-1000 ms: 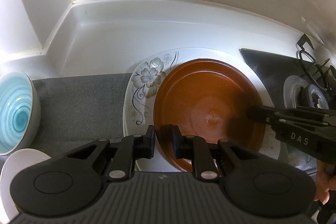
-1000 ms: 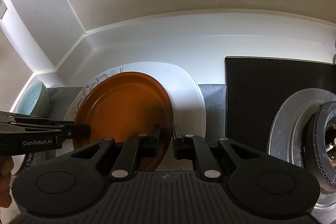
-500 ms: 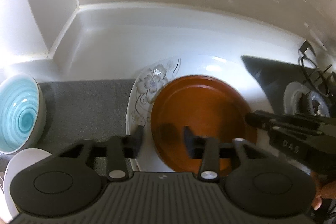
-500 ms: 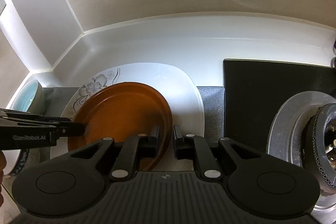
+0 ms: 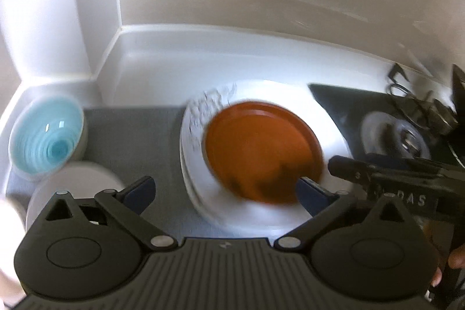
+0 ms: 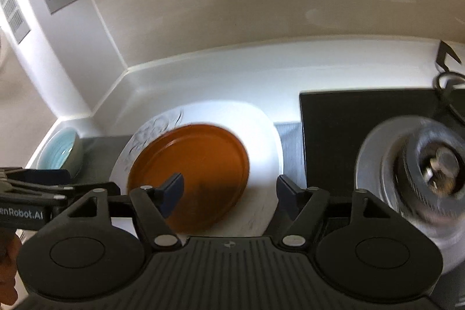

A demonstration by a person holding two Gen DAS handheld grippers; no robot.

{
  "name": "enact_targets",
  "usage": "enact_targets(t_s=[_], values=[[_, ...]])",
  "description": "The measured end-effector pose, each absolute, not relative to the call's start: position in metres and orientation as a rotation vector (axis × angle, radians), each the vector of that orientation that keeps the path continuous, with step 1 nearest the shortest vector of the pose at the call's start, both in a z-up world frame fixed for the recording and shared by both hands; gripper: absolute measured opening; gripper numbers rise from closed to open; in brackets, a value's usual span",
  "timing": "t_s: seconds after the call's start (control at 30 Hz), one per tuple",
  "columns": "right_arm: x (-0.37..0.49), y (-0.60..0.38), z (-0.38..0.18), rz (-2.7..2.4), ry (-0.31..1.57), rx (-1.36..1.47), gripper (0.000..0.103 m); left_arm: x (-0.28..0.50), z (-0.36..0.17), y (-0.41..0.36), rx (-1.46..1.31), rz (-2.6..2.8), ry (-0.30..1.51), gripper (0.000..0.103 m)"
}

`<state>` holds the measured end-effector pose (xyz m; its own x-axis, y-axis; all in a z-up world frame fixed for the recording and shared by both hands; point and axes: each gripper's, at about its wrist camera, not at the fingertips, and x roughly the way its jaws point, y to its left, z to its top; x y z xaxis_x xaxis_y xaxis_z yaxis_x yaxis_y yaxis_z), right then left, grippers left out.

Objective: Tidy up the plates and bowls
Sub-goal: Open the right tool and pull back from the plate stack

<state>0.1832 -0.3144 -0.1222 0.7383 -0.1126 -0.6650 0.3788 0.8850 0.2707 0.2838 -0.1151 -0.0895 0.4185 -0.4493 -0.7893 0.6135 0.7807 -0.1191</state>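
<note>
Through the left wrist view, your left claw (image 5: 225, 191) has just been opening and stands spread wide, nothing pinched. Straight ahead of it the brown plate (image 5: 263, 151) lies on the white floral plate (image 5: 194, 118), free of both pads. A blue bowl (image 5: 46, 135) sits far to the claw's left on the counter (image 5: 130, 132), with a white dish (image 5: 72, 185) just nearer. Your right claw (image 5: 334, 164) reaches in from the right.

Through the right wrist view, the right claw (image 6: 229, 188) has also just been opening and grips nothing, the brown plate (image 6: 197, 164) ahead and slightly left of it. The stove burner (image 6: 421, 167) lies off to its right. Draw both claws clear without nudging the stack, then go for the bowls at your left.
</note>
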Motion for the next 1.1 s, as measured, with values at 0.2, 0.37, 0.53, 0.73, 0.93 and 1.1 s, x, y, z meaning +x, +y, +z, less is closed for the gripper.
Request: enact_targets(t_s=[0.2,0.37,0.53,0.73,0.93,1.1], values=[[0.138,-0.280,-0.114,-0.323,0.691,0.415,0.075,0.232,-0.081,-0.066,0.195,-0.682,0.869,0.103],[0.104,-0.239,-0.095,-0.331,0.661,0.374,0.075,0.191,-0.068,-0.029,0.179,-0.719,0.839,0.103],[0.070,-0.198,-0.068,-0.352,0.610,0.318,0.077,0.163,-0.050,0.000,0.159,-0.742,0.787,0.103],[0.023,-0.159,-0.043,-0.380,0.554,0.303,0.077,0.137,-0.029,0.030,0.145,-0.743,0.708,0.103],[-0.001,-0.138,-0.023,-0.328,0.504,0.275,0.079,0.118,-0.006,0.046,0.124,-0.706,0.656,0.103],[-0.001,-0.142,-0.017,-0.244,0.450,0.251,0.083,0.108,0.006,0.050,0.154,-0.602,0.607,0.103]])
